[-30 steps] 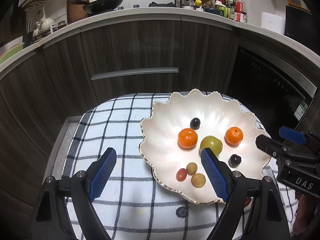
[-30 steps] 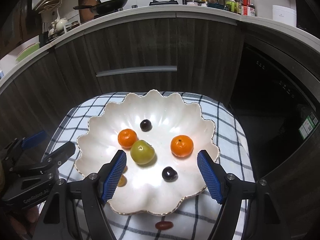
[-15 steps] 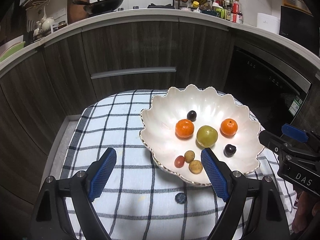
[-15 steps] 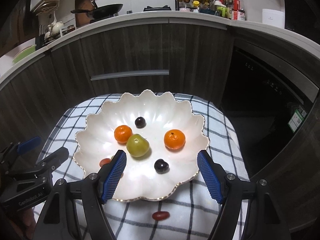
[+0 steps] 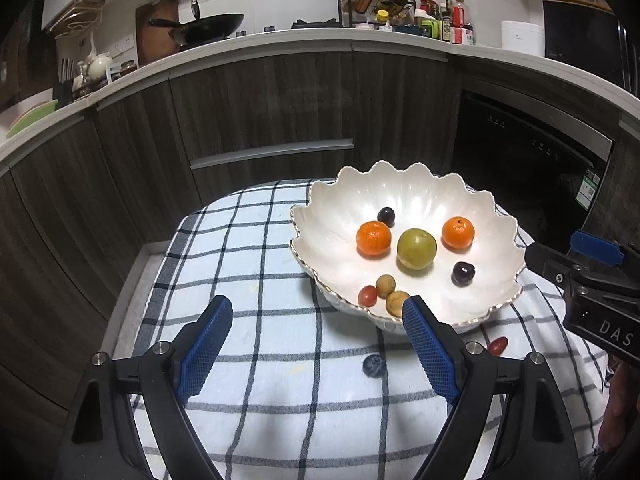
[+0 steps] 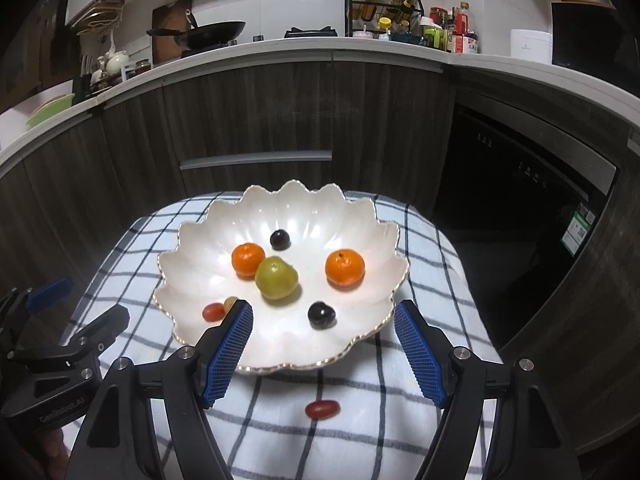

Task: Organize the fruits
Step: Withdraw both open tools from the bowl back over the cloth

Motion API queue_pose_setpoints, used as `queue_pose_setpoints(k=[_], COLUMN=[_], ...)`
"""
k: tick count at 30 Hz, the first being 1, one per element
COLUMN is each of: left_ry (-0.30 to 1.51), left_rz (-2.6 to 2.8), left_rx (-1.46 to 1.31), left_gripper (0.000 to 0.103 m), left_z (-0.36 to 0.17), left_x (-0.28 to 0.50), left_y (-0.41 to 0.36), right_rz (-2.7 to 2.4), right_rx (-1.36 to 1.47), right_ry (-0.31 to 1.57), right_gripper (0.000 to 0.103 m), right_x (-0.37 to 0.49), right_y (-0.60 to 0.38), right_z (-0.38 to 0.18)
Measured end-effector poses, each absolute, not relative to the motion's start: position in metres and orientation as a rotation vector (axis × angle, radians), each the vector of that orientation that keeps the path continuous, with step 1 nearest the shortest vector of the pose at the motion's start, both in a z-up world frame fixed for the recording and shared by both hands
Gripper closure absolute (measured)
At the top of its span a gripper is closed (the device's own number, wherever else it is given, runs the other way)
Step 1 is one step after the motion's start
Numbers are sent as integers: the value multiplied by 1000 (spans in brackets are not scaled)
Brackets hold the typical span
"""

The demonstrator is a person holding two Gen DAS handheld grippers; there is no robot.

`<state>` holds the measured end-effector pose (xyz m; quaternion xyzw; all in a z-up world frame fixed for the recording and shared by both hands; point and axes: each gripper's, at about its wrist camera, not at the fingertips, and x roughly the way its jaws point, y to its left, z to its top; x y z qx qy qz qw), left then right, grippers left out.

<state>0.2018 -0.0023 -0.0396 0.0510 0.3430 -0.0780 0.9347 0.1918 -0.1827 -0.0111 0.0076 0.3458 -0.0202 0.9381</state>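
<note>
A white scalloped bowl (image 5: 496, 308) (image 6: 188, 240) sits on a checked cloth. It holds two oranges (image 5: 373, 238) (image 5: 458, 233), a green fruit (image 5: 416, 249) (image 6: 276, 278), two dark grapes (image 5: 386, 216) (image 5: 463, 273), a red tomato (image 5: 368, 295) and two tan fruits (image 5: 386, 285). A blueberry (image 5: 374, 365) and a red grape tomato (image 5: 498, 345) (image 6: 322, 409) lie on the cloth in front of the bowl. My left gripper (image 5: 316, 344) is open and empty, above the cloth left of the bowl's front. My right gripper (image 6: 324, 350) is open and empty over the bowl's near rim.
The cloth (image 5: 248, 248) covers a small table in front of dark wood cabinets (image 5: 260, 100) and a black oven (image 5: 528, 152). The counter above carries a wok (image 5: 208, 26) and a spice rack (image 5: 376, 0). The right gripper's body (image 5: 592, 292) shows in the left wrist view.
Both grippers have pulled back and up from the bowl, so it looks smaller and farther. The blueberry and the red grape tomato on the cloth have come into fuller view. Jaws stayed open.
</note>
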Motion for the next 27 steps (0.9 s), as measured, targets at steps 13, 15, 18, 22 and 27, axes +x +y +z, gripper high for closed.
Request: queue_pose_setpoints(k=[13,15,18,22,27], left_ry=[697,702,709,719,735], left_rz=[-202,-202,-205,-213,-229], left_rx=[114,112,111,121,144], left_gripper=[16,16,16,16,17], left_z=[-57,-59,-63,-70,-79], left_x=[189,189,190,190,191], left_y=[-11,-11,-12,-14,-19], right_rz=[-57,-58,-58,-59,-53], right_rx=[10,7,7,7,6], right_ry=[722,726,734,752,777], right_gripper=[29,29,29,29,29], right_x=[171,171,171,171,172], right_y=[-186,-186,-187,-187,-189], right_z=[-33,-36,-40,-49,-60])
